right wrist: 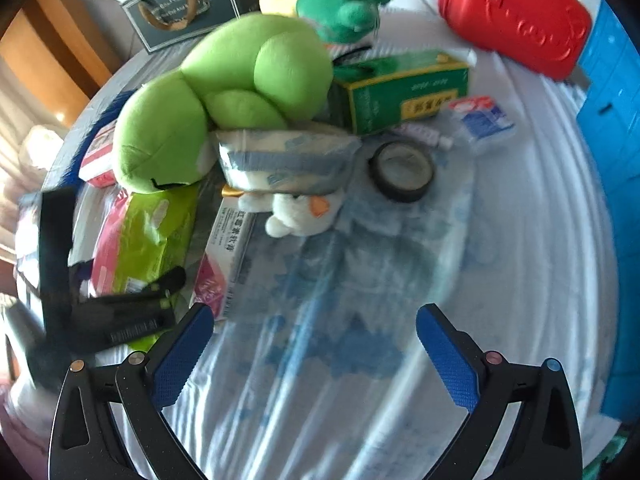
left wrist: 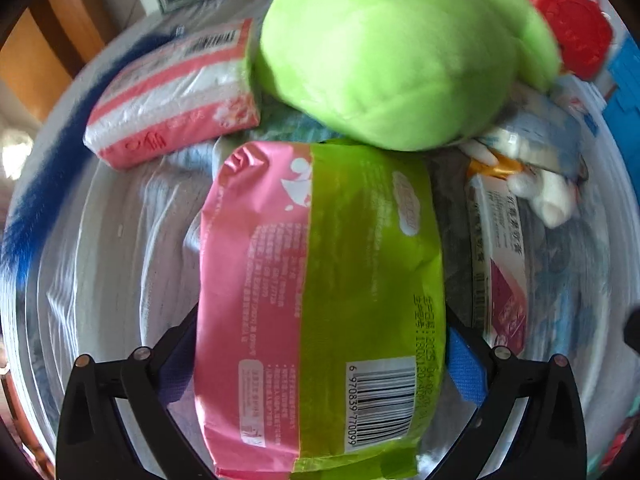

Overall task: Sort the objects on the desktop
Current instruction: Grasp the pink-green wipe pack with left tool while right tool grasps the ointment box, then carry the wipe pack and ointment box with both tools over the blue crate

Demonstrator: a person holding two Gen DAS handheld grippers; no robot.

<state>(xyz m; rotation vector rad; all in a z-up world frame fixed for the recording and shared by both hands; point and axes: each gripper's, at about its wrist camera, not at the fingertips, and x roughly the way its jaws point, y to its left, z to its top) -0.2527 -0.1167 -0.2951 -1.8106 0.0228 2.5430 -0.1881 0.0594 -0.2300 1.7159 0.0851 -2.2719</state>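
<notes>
Pink-and-green packet [left wrist: 320, 300]: soft foil pack, barcode end nearest the left wrist camera, pinched between the two fingers of the left gripper [left wrist: 320, 356], whose blue pads press its long edges. It lies low over the pale patterned cloth [right wrist: 360, 360] that covers the table (whether it touches the cloth cannot be told).

Right gripper [right wrist: 314, 344]: fingers spread wide, nothing between them, over bare cloth to the right of the packet.

White-and-magenta box [right wrist: 224, 264]: flat on the cloth, just beside the packet's right edge.

Small white plush [right wrist: 300, 212]: orange beak, beyond that box, partly under a clear-wrapped blue-and-white pack [right wrist: 280, 160].

Roll of black tape [right wrist: 402, 172]: lying flat, to the right of the white plush.

Large green plush [left wrist: 400, 52]: just beyond the packet's far end, overlapping it and resting on the wrapped pack.

Pink-and-white tissue pack [left wrist: 176, 100]: beyond the packet to its left, touching the green plush.

Green carton [right wrist: 400, 92]: farther back, right of the green plush; a small blue-and-red pack [right wrist: 484, 118] lies beside it.

Dark green plush [right wrist: 344, 10], dark framed box [right wrist: 180, 4] and red case [right wrist: 516, 12]: farthest from the packet, along the table's back edge.
</notes>
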